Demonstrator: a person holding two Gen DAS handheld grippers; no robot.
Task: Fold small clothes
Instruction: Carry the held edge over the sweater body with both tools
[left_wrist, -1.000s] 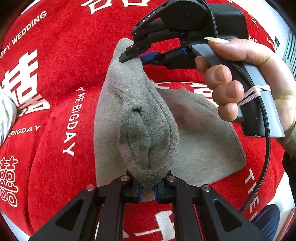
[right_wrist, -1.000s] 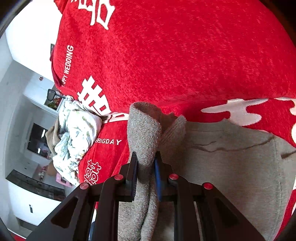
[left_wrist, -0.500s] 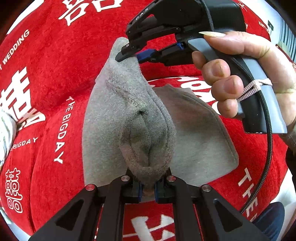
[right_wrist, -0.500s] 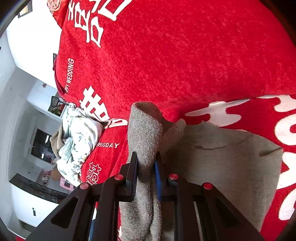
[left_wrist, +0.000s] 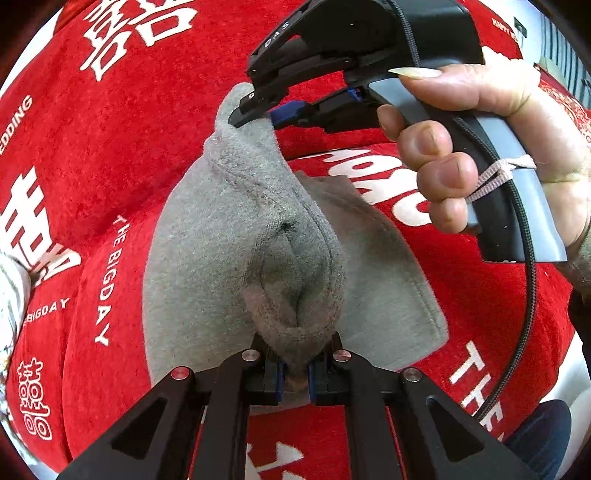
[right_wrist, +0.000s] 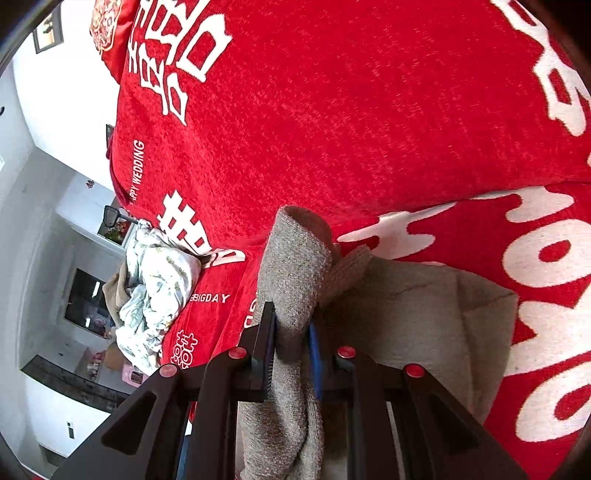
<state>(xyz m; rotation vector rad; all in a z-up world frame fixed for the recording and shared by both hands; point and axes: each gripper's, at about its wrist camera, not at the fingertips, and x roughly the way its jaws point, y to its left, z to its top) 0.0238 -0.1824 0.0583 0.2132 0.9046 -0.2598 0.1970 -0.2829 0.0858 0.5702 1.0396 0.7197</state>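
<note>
Both grippers are carrying the grey garment across the red blanket. I am keeping my left gripper and right gripper pinching its raised edge, which is stretching between them over the flat half.

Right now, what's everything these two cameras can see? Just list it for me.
grey garment: one, grey, partly lifted off the cover, pinched at two spots
red cover: one, red with white lettering, under everything
crumpled printed cloth: one, pale with small print, at the cover's far edge
left gripper: one, black, shut on the garment's near edge
right gripper: one, black, shut on the garment's far edge
hand: one, holding the right gripper's handle
</note>
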